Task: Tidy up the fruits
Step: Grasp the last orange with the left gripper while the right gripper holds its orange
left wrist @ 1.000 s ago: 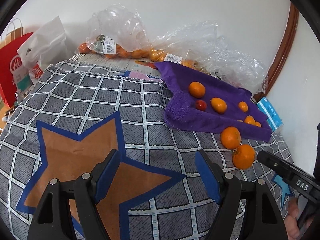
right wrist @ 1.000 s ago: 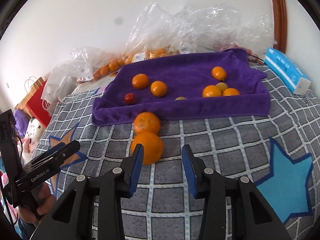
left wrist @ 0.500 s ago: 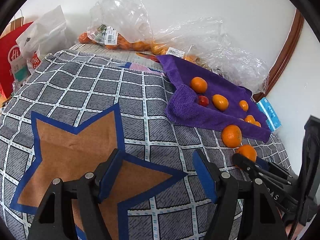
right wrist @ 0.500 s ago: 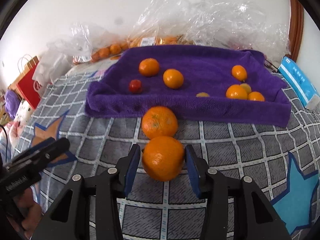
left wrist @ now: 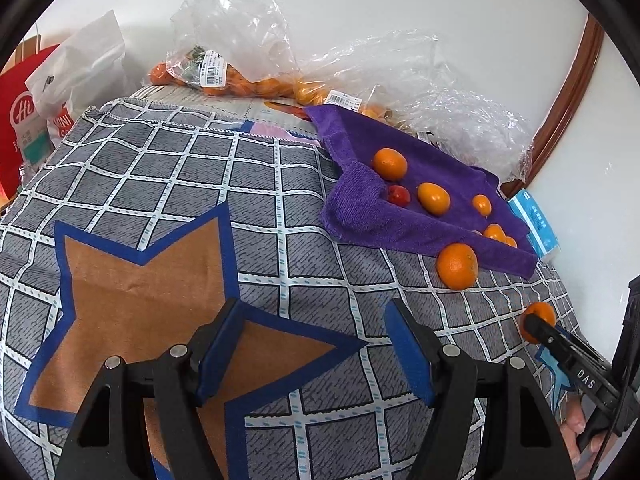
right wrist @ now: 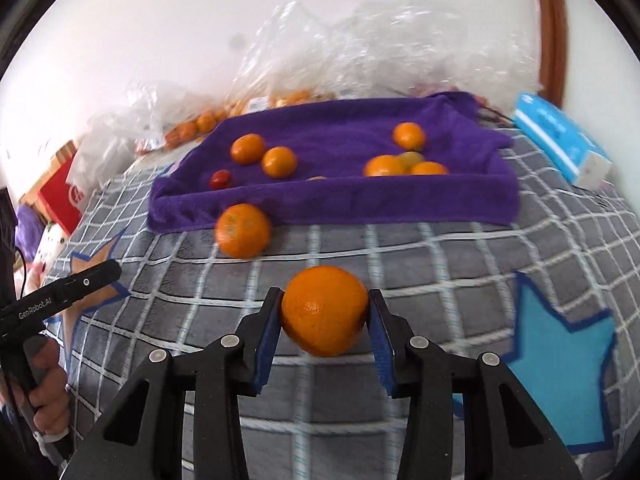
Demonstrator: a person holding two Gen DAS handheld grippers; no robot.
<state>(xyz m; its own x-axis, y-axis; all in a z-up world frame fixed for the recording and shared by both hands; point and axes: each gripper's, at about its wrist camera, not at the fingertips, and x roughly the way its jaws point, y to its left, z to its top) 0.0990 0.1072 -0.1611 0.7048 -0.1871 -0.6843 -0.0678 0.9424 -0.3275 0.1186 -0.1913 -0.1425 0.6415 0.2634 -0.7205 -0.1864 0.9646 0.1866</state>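
My right gripper (right wrist: 325, 312) is shut on an orange mandarin (right wrist: 324, 310), both blue pads pressed on its sides above the checked cloth. A second mandarin (right wrist: 243, 231) lies just in front of the purple towel (right wrist: 336, 204). On that towel rest several small oranges and one red tomato (right wrist: 220, 179). My left gripper (left wrist: 310, 344) stands open with nothing between its fingers, over a brown star on the cloth. In the left wrist view the held mandarin (left wrist: 540, 318) shows at the right gripper's tip, and the loose mandarin (left wrist: 457, 266) sits by the towel's edge (left wrist: 400, 236).
Clear plastic bags of oranges (left wrist: 224, 76) lie against the wall behind the towel. A blue box (right wrist: 560, 140) sits at the towel's right. Red and white shopping bags (left wrist: 36, 112) stand at the far left. A hand (right wrist: 44, 396) holds the left gripper's handle.
My right gripper went forward around the nearer mandarin, closed on it, and has carried it to the right, away from the second mandarin. The left gripper stayed over the brown star.
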